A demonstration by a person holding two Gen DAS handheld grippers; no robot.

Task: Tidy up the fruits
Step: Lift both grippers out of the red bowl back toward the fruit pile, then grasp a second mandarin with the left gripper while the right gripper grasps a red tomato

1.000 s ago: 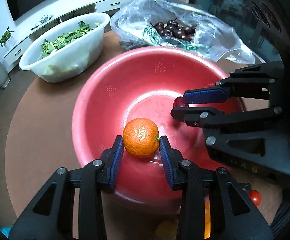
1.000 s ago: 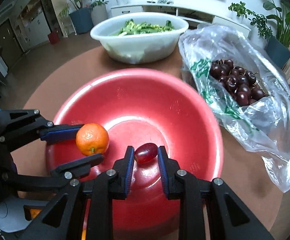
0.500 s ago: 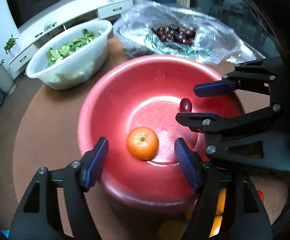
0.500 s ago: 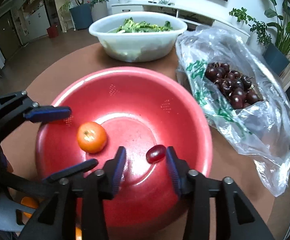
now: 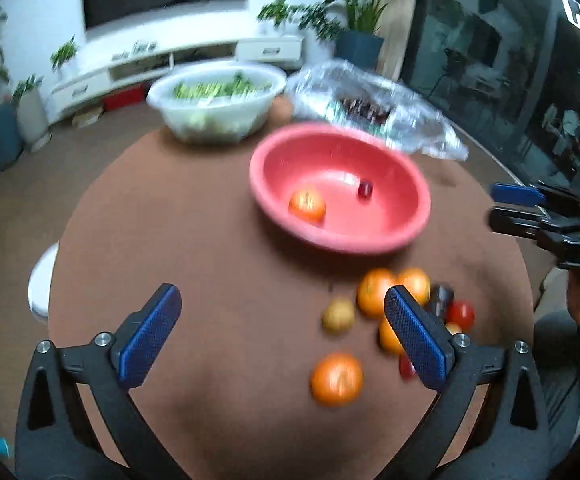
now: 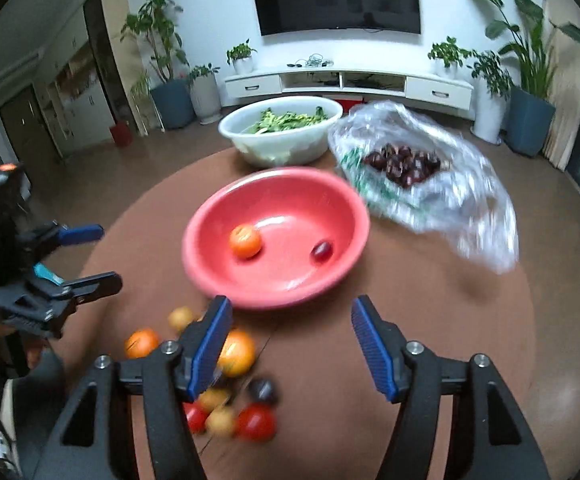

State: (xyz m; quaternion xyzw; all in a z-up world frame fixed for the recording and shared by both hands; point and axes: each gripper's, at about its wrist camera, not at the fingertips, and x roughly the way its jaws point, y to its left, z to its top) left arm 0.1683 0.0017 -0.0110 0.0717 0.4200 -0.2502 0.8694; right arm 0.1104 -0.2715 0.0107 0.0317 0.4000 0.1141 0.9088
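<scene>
Left gripper (image 5: 282, 332): jaws just opening, now wide apart, nothing between, over bare brown round table (image 5: 170, 220). Loose pile of oranges and small red and yellow fruits (image 6: 218, 380) on table just before red plastic bowl (image 6: 210, 264). In bowl: orange (image 6: 245, 241) left, dark red grape (image 6: 321, 251) right, apart. Right gripper (image 6: 292, 344): jaws just opening, partway apart, empty.

Dim indoor light, motion blur, fisheye-dark warped edges.
</scene>
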